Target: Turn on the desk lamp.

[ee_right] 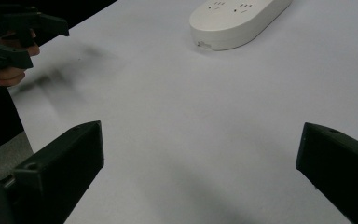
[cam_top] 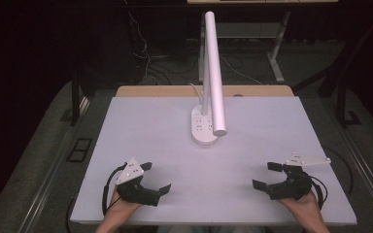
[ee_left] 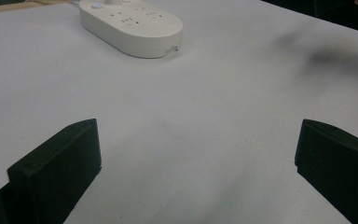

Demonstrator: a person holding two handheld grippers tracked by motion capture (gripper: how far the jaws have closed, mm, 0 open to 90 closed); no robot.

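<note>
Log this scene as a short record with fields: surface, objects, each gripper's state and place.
surface: white tabletop, wooden edge at the far side
object 1: white power strip, oval, lying flat at the far middle, sockets facing up
object 2: white lamp, its long bar reaching out above the power strip
left gripper: open, nothing between the jaws, near the front left edge, apart from the strip
right gripper: open, nothing between the jaws, near the front right edge, apart from the strip
contact: neither gripper touches any object
</note>
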